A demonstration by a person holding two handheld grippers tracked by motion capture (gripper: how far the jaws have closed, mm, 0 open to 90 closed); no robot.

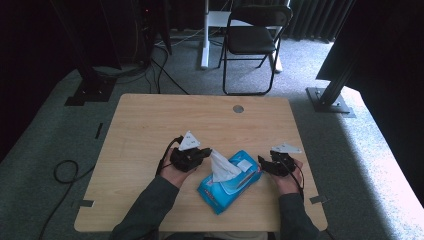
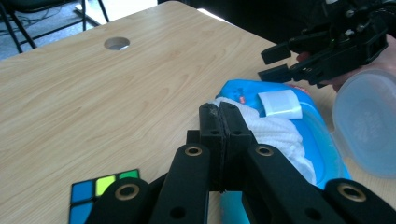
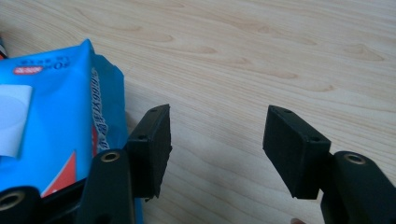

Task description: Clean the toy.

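A blue pack of wet wipes (image 1: 227,189) lies near the table's front edge, between my two hands. Its clear flip lid (image 2: 369,121) stands open. A white wipe (image 1: 222,167) rises out of the pack's opening, up and to the left. My left gripper (image 1: 206,153) is shut on the wipe's top end; in the left gripper view the jaws (image 2: 223,112) are pressed together with the wipe (image 2: 280,135) bunched just behind them. My right gripper (image 1: 262,165) is at the pack's right end. It (image 3: 217,140) is open over bare wood, one jaw beside the pack (image 3: 51,116).
The wooden table (image 1: 150,125) has a round cable hole (image 1: 238,108) near its far edge. A small tile of coloured squares (image 2: 100,189) lies by my left gripper. A folding chair (image 1: 255,40) and black stand legs are on the carpet beyond the table.
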